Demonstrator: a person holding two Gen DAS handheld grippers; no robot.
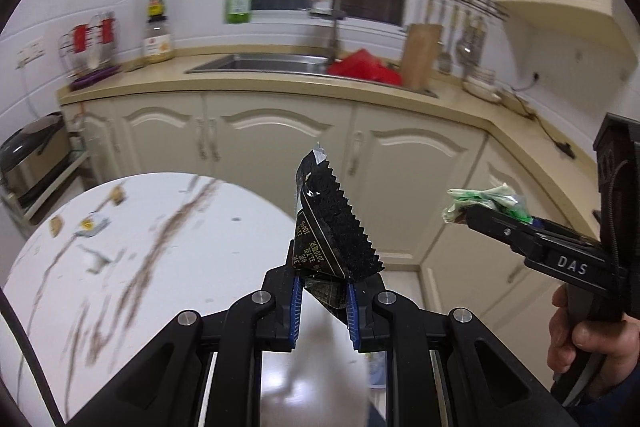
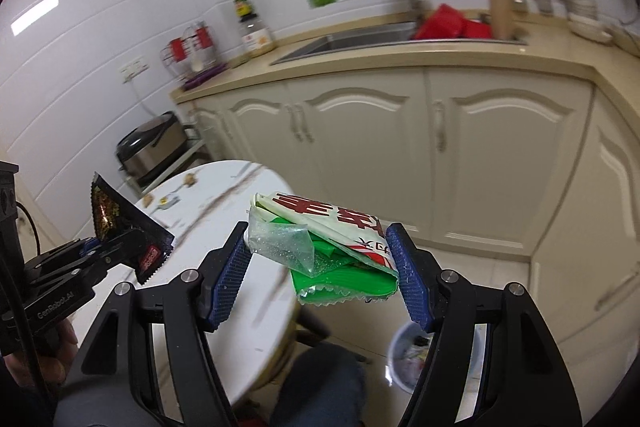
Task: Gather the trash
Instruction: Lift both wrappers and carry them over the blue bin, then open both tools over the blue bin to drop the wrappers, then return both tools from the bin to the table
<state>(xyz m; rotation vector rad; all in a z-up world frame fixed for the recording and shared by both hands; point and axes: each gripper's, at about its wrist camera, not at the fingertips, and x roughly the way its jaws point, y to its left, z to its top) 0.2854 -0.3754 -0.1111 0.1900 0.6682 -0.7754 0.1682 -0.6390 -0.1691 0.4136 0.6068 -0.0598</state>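
Left wrist view: left gripper (image 1: 322,301) pinches a black serrated-edge foil snack wrapper (image 1: 334,227) by its lower corner, lifted off the round white marble-pattern table (image 1: 120,267), likely for carrying.

Right wrist view: right gripper (image 2: 320,267), jaws fairly wide, clamps a crumpled green-and-white plastic packet (image 2: 324,243) above the floor, with a small white trash bin (image 2: 404,359) below, presumably the drop target.

My left gripper (image 1: 322,301) is black with blue pads (image 1: 295,311). It holds a black wrapper (image 1: 334,227) with a zigzag edge and tiny gold writing. My right gripper (image 2: 320,267) is black with blue bumpy pads (image 2: 230,279) too. It holds a white and green wrapper (image 2: 332,239) with big red letters and a see-through bit. The table (image 1: 168,227) is white with brown streaks. The cupboards (image 1: 280,139) are cream. The sink (image 1: 264,63) is shiny grey, with something red (image 1: 366,67) beside it. One bottle (image 1: 239,1) is green.
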